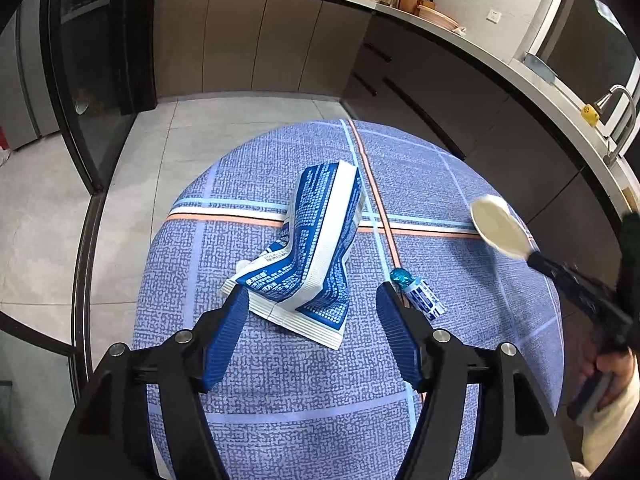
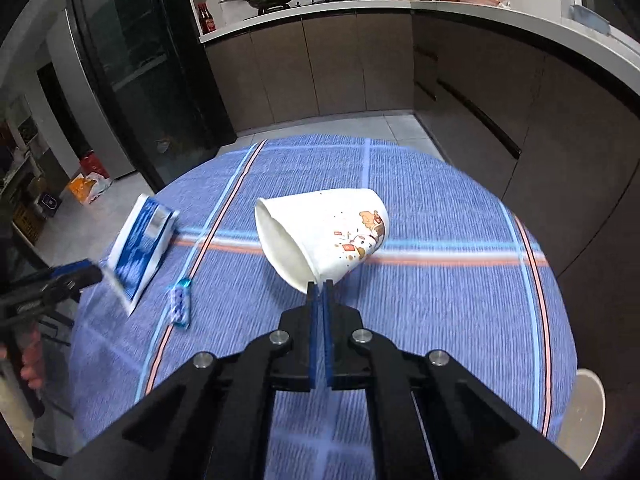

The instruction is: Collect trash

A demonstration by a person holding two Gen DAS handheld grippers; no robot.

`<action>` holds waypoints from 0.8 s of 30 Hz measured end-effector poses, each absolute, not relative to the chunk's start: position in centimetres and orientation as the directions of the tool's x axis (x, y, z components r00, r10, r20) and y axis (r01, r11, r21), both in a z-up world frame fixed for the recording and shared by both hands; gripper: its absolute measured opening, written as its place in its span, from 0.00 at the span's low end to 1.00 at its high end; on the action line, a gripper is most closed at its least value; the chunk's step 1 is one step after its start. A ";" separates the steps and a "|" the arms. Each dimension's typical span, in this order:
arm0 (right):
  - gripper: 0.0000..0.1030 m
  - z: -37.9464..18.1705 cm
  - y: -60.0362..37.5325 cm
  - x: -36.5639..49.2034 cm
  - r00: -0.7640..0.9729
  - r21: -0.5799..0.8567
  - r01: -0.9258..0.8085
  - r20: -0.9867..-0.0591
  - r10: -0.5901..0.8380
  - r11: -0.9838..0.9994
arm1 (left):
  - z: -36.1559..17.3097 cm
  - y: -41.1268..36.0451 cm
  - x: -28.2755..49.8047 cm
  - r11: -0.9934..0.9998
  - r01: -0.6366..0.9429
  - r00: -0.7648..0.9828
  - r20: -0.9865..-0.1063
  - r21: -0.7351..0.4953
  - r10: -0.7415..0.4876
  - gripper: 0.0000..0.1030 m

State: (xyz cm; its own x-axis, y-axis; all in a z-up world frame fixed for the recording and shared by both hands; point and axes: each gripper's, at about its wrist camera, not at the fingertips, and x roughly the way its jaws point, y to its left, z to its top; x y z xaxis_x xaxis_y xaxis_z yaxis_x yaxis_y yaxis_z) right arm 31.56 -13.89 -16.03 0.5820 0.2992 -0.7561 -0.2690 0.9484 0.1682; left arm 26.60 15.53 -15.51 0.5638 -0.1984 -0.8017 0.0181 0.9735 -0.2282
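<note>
We record the left gripper [image 1: 312, 300] with jaws spread, nothing pressed between them; the blue-and-white packet [image 1: 310, 248] lies just ahead on the cloth, its near edge between the tips. The right gripper [image 2: 319, 286] is clamped on the rim of a paper cup [image 2: 324, 234], held tilted above the table. A small blue wrapper [image 1: 418, 294] lies beside the packet. The round table [image 1: 280, 392] carries a blue checked cloth; grey floor tiles [image 1: 132, 168] and dark cabinets [image 1: 256, 40] lie beyond its far edge.
</note>
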 end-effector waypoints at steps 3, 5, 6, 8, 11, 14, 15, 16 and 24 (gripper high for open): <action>0.05 -16.2 -14.4 29.8 0.564 0.168 -0.277 -0.769 0.301 0.946 | -16.0 15.7 26.8 0.971 0.010 0.555 -0.807 -0.239 -0.204 0.61; 0.06 -16.4 -14.5 29.1 0.554 0.160 -0.275 -0.779 0.293 0.948 | -16.2 15.8 26.9 0.969 0.002 0.552 -0.808 -0.247 -0.207 0.60; 0.07 -16.5 -14.6 28.9 0.551 0.162 -0.272 -0.782 0.292 0.948 | -16.2 15.8 26.9 0.967 -0.001 0.552 -0.807 -0.255 -0.212 0.60; 0.11 -16.7 -14.6 28.7 0.543 0.174 -0.268 -0.785 0.298 0.948 | -16.0 15.7 26.7 0.961 0.004 0.556 -0.798 -0.276 -0.232 0.57; 0.36 -16.6 -14.7 28.8 0.553 0.179 -0.267 -0.776 0.303 0.947 | -15.2 15.1 26.0 0.958 0.045 0.564 -0.785 -0.283 -0.258 0.53; 0.50 -16.6 -14.4 29.3 0.562 0.197 -0.269 -0.763 0.320 0.943 | -14.9 14.5 25.6 0.958 0.068 0.561 -0.783 -0.278 -0.267 0.53; 0.53 -16.6 -14.3 29.5 0.560 0.200 -0.271 -0.763 0.323 0.942 | -14.9 14.2 25.5 0.957 0.070 0.558 -0.784 -0.280 -0.270 0.53; 0.56 -16.7 -14.1 29.7 0.559 0.192 -0.273 -0.765 0.318 0.943 | -14.9 14.2 25.5 0.953 0.077 0.552 -0.783 -0.293 -0.286 0.51; 0.61 -18.0 -12.8 31.5 0.540 0.153 -0.288 -0.789 0.292 0.945 | -15.1 13.0 25.2 0.943 0.101 0.540 -0.778 -0.318 -0.321 0.50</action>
